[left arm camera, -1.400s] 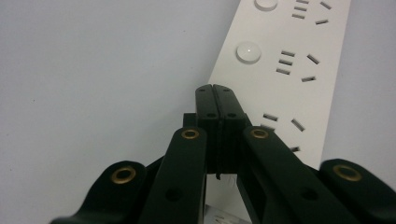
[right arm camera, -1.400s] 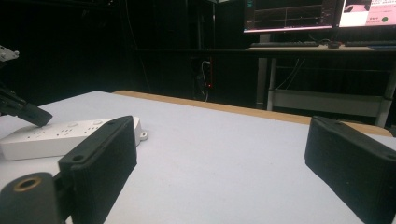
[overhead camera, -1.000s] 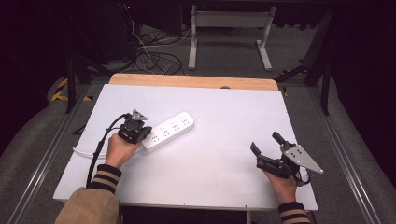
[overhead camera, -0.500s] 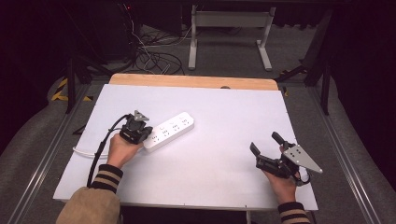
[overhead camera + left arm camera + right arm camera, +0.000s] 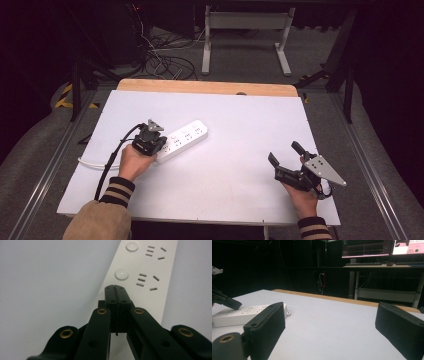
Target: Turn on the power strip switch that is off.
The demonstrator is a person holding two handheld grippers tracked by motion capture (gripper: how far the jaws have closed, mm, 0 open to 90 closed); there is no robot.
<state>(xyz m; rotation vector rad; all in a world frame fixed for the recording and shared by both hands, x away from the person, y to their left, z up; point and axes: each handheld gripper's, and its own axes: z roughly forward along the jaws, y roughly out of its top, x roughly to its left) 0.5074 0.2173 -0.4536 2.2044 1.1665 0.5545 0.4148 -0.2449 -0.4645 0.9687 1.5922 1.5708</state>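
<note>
The left claw (image 5: 115,287) has its two black jaws pressed flat together with nothing between them. Its tip sits over the white power strip (image 5: 147,290), just short of a round white button (image 5: 121,274). A second button (image 5: 132,246) lies farther ahead. The pale surface (image 5: 50,285) spreads to either side of the claw.

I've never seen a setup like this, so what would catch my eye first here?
Probably the white power strip lying left of centre on the pale table, with the left gripper shut, its tips right over the strip's near end. Over at the near right, the right gripper waits, its jaws wide open and empty.
</note>
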